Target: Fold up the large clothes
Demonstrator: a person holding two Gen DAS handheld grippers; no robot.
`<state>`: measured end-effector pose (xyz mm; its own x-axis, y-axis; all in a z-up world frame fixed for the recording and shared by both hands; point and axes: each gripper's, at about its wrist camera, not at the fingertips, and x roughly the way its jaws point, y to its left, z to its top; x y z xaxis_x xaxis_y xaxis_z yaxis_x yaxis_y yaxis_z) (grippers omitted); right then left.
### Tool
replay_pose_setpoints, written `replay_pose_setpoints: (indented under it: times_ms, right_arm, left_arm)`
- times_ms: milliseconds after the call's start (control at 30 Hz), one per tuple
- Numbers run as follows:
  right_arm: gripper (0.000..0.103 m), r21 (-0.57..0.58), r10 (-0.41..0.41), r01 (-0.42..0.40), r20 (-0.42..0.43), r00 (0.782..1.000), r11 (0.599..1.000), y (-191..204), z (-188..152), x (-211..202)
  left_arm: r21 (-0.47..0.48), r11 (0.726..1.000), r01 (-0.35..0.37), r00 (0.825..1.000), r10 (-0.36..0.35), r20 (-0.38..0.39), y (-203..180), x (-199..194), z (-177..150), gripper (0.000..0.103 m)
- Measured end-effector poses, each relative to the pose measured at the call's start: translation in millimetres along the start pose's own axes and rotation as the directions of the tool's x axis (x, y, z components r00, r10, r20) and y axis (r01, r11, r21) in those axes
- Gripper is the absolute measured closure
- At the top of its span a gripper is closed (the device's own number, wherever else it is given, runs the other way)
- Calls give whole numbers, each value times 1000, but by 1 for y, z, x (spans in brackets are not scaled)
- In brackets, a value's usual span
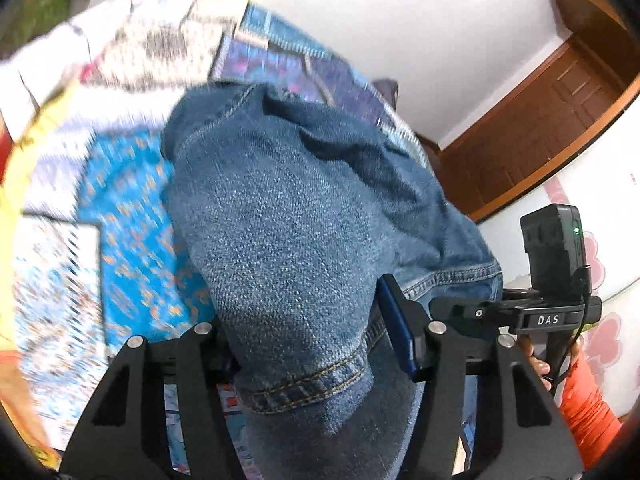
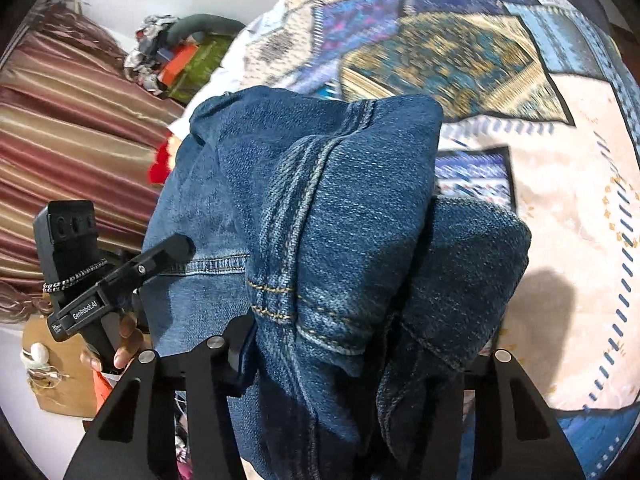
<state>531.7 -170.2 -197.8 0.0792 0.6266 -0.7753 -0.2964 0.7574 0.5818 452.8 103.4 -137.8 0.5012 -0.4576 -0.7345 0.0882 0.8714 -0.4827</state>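
L gripper [image 1: 316, 356] pinching jeans [image 1: 304, 208]: denim hem w/ orange stitching sits between the jaws, blue pad of the R-side jaw visible against the fabric, L-side pad hidden under cloth. Jeans bulge up and fwd from the jaws, blocking most of the centre view. Beyond and L of the jaws: patchwork bedspread [image 1: 120, 168], blurred. R of the jaws: other gripper's tracker block and handle w/ fingers [image 1: 538, 366] on it, orange sleeve [image 1: 588, 408] below. Far R beyond: wood door [image 1: 560, 120], white wall.

R gripper [image 2: 352, 356] also clamped on jeans [image 2: 336, 200]: thick seam and bunched folds packed between the jaws, pads fully covered so exact contact can't tell. Denim heaps fwd over the jaws, second fold hanging on the R side. Beyond and R of jaws: bedspread [image 2: 560, 200] w/ shadow patch. L of jaws: L unit's tracker, hand [image 2: 120, 344] on its handle. Further L: striped curtain [image 2: 68, 136], clothes pile [image 2: 176, 52] up beyond, brown paper bag [image 2: 60, 380] low L.
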Motion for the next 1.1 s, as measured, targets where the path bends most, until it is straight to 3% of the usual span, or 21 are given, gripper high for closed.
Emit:
replay_pose_setpoints:
  times_ms: [300,500,733,933,1033,1100]
  right_arm:
    - [52,-117,49,-36,104,993,993,84,16,-21]
    - [52,-149,80,-67,86,993,987,120,18,6]
    - [52,-146,59,-65,-47,997,987,129,20,94]
    - [52,-139,-6,-22,-193,981,990,115,16,182]
    - [51,-151,-18,-15,-215,976,988,107,18,206]
    - [48,-165,-9,-29,-222,975,986,104,20,208]
  left_arm:
    - [55,995,-83,985,74,153,1,-99,11,45]
    - [17,991,-135,977,131,166,36,-128,8,45]
    - [-72,979,-191,978,196,72,112,-101,-18,44]
    - [-158,964,-212,977,208,-45,180,-54,-52,44]
    - [-169,958,-231,972,220,-81,199,-35,-67,43]
    - [-173,960,-221,975,213,-66,205,-32,-76,41]
